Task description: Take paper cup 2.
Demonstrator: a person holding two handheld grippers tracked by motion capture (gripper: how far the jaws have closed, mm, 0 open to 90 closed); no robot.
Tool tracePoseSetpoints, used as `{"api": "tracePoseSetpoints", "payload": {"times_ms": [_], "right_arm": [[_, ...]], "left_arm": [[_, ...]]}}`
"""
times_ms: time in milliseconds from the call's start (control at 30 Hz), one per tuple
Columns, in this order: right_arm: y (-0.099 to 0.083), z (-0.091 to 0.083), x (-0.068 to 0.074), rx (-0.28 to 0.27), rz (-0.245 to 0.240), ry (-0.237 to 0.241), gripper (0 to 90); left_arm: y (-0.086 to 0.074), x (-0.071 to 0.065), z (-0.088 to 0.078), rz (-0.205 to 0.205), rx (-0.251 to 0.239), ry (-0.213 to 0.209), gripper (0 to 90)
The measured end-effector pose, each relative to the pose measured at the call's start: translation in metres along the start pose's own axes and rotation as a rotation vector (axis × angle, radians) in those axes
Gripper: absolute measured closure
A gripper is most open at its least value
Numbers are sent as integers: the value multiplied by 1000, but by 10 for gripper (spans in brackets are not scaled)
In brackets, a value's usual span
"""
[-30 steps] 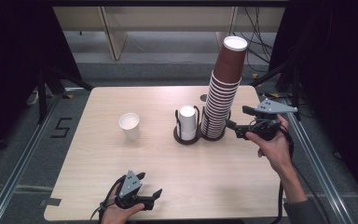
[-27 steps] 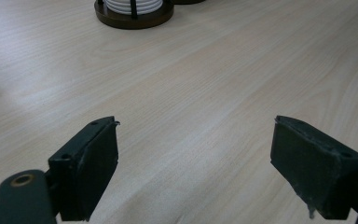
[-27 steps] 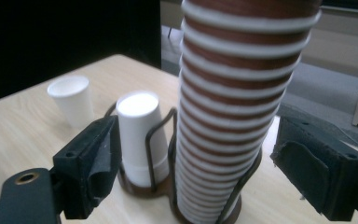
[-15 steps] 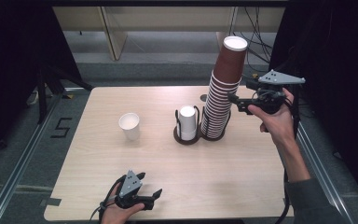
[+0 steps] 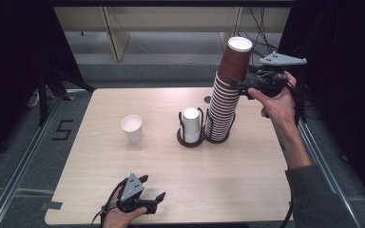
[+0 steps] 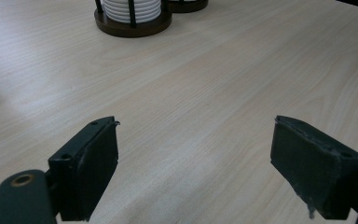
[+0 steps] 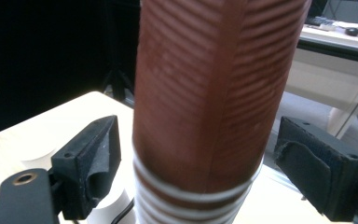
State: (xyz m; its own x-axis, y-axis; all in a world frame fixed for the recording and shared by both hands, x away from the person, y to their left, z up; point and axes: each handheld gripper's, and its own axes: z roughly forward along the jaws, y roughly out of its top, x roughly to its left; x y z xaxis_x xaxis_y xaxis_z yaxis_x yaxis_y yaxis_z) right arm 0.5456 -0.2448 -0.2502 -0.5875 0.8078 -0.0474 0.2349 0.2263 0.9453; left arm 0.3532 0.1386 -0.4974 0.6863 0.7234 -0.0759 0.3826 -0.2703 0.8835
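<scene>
Dark room, black drapes both sides, grey floor with rails. Pale wood table (image 5: pixel 247 175) in the middle of the high view.

Tall stack (image 5: pixel 225 92) of brown ribbed paper cups stands in a round dark holder at the table's right-centre, leaning slightly; top cup's white inside shows. Just beside it on its left, touching bases, a second holder (image 5: pixel 190 137) with a short stack of white cups inside black uprights. Single white cup (image 5: pixel 132 128) stands upright on its own, well apart to the left.

Right gripper (image 5: pixel 237 85) held high, level with the upper part of the stack, pointing at it from the right. Right gripper view: top brown cup (image 7: pixel 214 93) sits between the jaws, white rims of the lower cups just beneath. Jaws spread wide, one either side of the cup; a gap shows at each pad, no contact visible. Nothing gripped.

Left gripper (image 5: pixel 153 201) low at the table's near edge, left of centre, hand around it from below. Left gripper view: jaws wide apart (image 6: pixel 196 163), bare tabletop between them, nothing held. The white-cup holder (image 6: pixel 133 21) shows farther up that view.
</scene>
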Motion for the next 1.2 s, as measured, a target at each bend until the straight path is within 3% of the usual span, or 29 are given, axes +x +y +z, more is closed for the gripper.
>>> {"api": "tracePoseSetpoints", "payload": {"times_ms": [333,400,667,967,1200], "right_arm": [[19,18,-3,-3,33,-8,143],[22,23,-3,4,58,-4,128],[22,34,-4,-1,70,-2,129],[28,32,-4,21,57,-9,144],[37,26,-5,-7,89,-2,155]], "left_arm": [[0,-1,0,0,1,-3,149],[1,-2,-1,-4,-5,-3,149],[1,-2,-2,8,6,-1,149],[1,-2,0,0,-4,-6,149],[0,-1,0,7,8,-1,149]]}}
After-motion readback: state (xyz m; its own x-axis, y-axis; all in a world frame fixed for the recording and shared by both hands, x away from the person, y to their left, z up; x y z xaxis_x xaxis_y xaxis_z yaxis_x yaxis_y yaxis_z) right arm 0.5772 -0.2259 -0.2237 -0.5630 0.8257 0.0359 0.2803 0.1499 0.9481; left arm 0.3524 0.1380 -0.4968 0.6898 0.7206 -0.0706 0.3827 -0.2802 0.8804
